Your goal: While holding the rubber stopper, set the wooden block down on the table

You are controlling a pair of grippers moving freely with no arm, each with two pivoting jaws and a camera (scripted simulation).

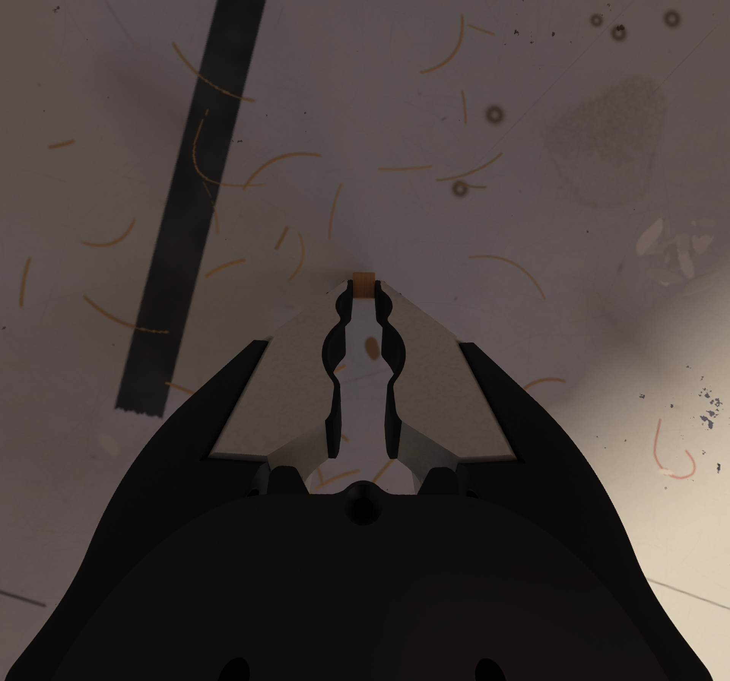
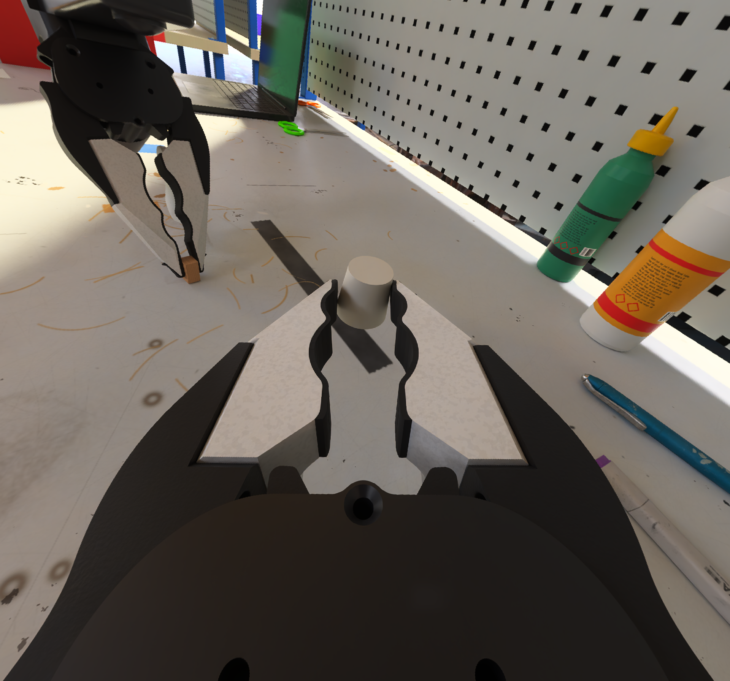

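Right wrist view: the right gripper (image 2: 364, 295) is held low over the table (image 2: 454, 251), pitched forward at a shallow angle. Its jaws are parted only as far as the object between them allows. The pale, tapered rubber stopper (image 2: 365, 293) is pinched at the fingertips (image 2: 330, 299), narrow end toward the camera, and is clear of the table surface. A strip of black tape (image 2: 288, 251) runs along the table beneath it.

At far left in this view the left gripper (image 2: 190, 267) points steeply downward with its tips at table level. Its jaws are nearly closed on the small wooden block (image 2: 192, 270). The block's lower face appears to meet the table, though actual contact cannot be confirmed.

Left wrist view: the same gripper (image 1: 363, 287) looks almost straight down at the scratched surface (image 1: 434, 208). The block (image 1: 363, 285) sits squarely between the two tips, pressed on both sides, with its end projecting slightly past them. The tape strip (image 1: 193, 188) lies well to the left.

Along the right edge of the table, a green bottle with a yellow nozzle (image 2: 604, 208) and a white bottle with an orange label (image 2: 663, 275) lean against the pegboard (image 2: 513, 50). A blue pen (image 2: 651, 429) lies nearer. An open laptop (image 2: 272, 66) and green scissors (image 2: 291, 128) sit at the far end.
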